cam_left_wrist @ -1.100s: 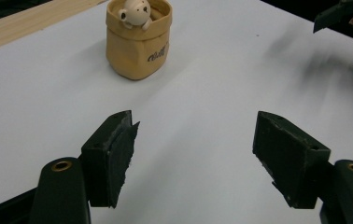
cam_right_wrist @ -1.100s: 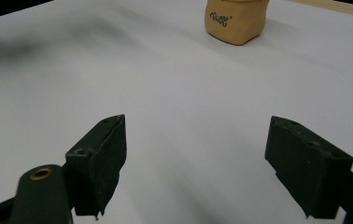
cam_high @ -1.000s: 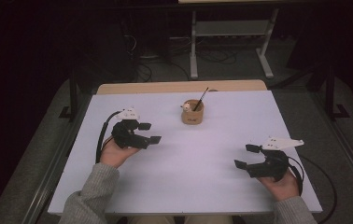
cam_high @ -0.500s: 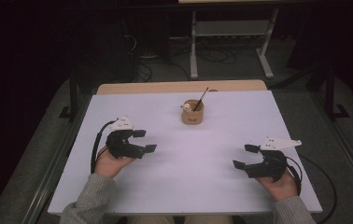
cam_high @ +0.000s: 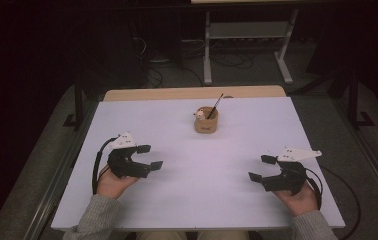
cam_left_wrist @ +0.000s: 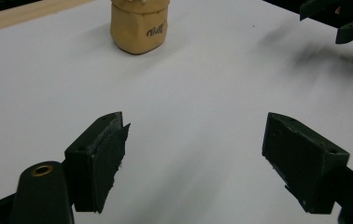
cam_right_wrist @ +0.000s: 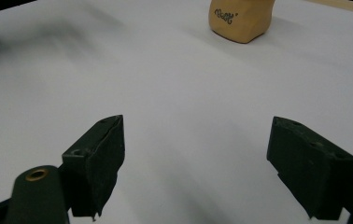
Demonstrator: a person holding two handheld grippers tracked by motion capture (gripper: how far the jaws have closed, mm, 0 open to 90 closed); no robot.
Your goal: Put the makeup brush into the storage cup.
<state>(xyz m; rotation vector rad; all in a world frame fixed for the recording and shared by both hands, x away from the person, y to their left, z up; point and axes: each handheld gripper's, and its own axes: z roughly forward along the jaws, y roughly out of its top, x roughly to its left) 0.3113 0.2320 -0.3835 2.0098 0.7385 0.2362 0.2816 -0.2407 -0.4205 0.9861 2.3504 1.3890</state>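
Observation:
A small tan cup (cam_high: 206, 122) with dark lettering stands at the middle back of the white table (cam_high: 197, 200). A thin dark stick (cam_high: 215, 106) and a small white item lean out of it. My left gripper (cam_high: 151, 156) hovers near the table's front left, and its jaws have just been opening with nothing between them. My right gripper (cam_high: 260, 168) is open and empty at the front right. In the left gripper view the wide jaws of the left gripper (cam_left_wrist: 195, 126) face the cup (cam_left_wrist: 139, 28). In the right gripper view the right gripper (cam_right_wrist: 198, 128) also points toward the cup (cam_right_wrist: 242, 21).
A wooden strip (cam_high: 192, 93) borders the table's far edge. Beyond it, a metal stand (cam_high: 247, 45) and cables sit on the dark floor. The right gripper's jaws (cam_left_wrist: 347, 18) appear at the top right of the left gripper view.
My left hand has drawn back toward the front left of the table and sunk a little, and its jaws stand slightly wider. The right hand and the cup have stayed put.

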